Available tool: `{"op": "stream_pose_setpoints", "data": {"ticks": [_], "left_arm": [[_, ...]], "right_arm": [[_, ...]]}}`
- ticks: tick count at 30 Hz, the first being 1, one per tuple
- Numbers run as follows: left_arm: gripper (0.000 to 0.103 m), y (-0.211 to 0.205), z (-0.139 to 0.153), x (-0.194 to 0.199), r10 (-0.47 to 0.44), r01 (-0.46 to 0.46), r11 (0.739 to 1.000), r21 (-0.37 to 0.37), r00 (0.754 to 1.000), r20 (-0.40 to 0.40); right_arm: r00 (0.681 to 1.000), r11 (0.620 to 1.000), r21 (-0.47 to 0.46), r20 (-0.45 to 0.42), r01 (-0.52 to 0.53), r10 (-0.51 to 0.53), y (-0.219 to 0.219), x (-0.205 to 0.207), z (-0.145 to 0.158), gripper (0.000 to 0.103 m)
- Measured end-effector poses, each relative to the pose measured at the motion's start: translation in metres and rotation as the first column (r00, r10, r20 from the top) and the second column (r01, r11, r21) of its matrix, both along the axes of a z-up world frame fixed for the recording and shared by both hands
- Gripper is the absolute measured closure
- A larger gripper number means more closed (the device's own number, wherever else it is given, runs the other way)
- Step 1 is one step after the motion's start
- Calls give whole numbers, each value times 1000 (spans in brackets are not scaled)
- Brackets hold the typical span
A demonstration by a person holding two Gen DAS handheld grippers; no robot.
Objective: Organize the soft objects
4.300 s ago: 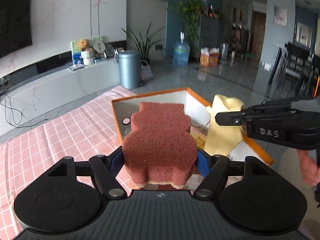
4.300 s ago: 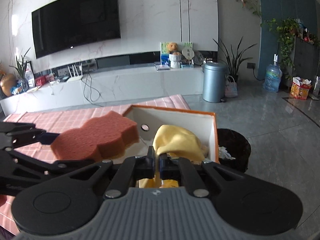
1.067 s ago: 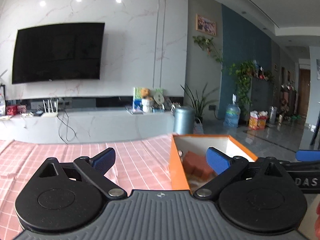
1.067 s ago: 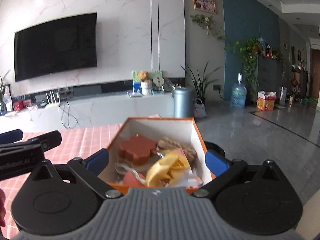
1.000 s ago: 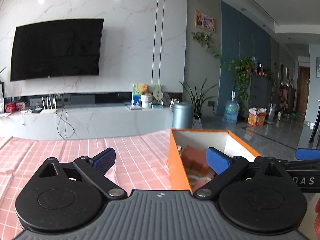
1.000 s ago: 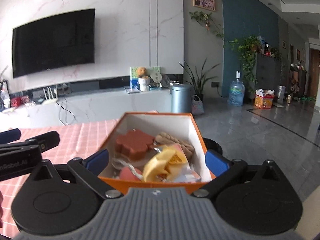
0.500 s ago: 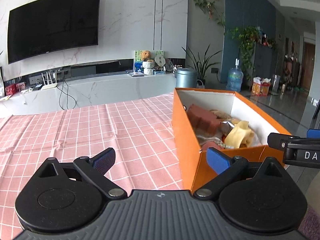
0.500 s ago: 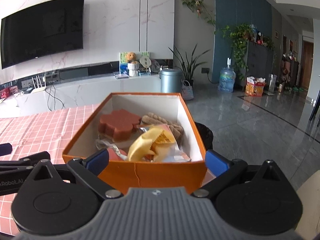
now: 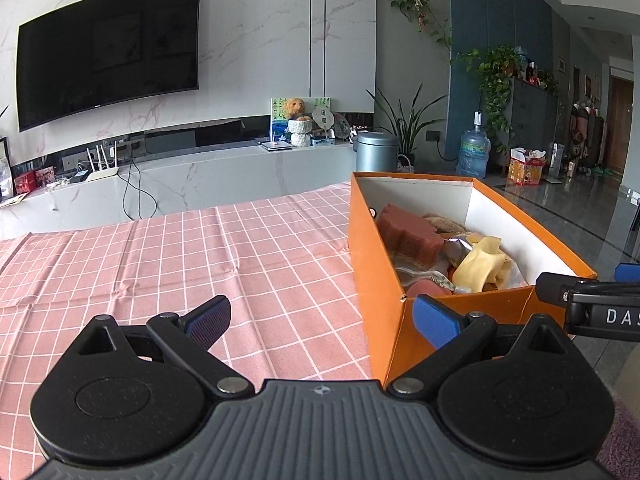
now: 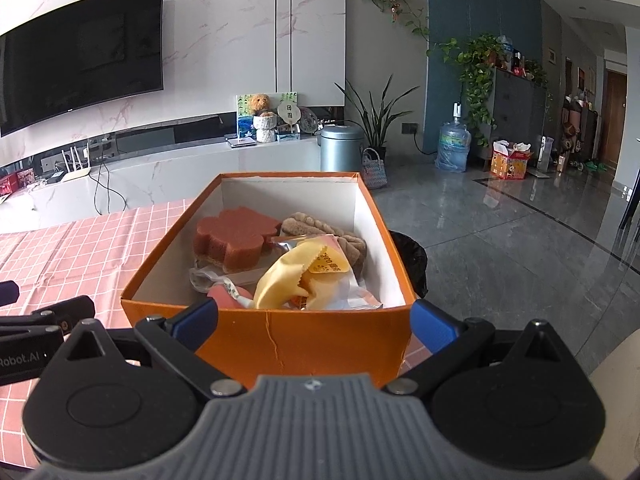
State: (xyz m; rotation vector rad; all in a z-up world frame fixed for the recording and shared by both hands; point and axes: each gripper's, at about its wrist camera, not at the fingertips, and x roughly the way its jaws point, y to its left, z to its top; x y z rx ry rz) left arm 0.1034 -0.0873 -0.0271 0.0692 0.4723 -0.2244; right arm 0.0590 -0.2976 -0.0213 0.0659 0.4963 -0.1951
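An orange box (image 10: 280, 340) stands on the pink checked tablecloth (image 9: 200, 256) at the table's right end. In it lie a red-brown sponge (image 10: 234, 238), a yellow cloth (image 10: 294, 276), a brown knitted piece (image 10: 332, 232) and plastic-wrapped items. The box also shows in the left wrist view (image 9: 376, 264), with the sponge (image 9: 408, 232) and yellow cloth (image 9: 482, 264) inside. My left gripper (image 9: 322, 318) is open and empty, just left of the box's near corner. My right gripper (image 10: 314, 322) is open and empty in front of the box's near wall.
A black bin (image 10: 408, 254) sits on the floor right of the table. Beyond the table are a white TV bench (image 9: 180, 184), a grey bin (image 9: 376, 154) and a grey tiled floor (image 10: 500, 240).
Both grippers let go of the sponge and the yellow cloth, which now lie in the box. Both have since drawn back and tilted down, open and empty.
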Motion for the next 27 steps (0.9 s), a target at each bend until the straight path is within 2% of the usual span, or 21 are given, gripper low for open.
{"op": "stream_pose_setpoints", "data": {"ticks": [27], "left_arm": [[0,3,-2,0,3,-3,1000,7,1000,-16]], "right_arm": [[1000,1000,0,-4,1,-1,1,-3,2,3]]}}
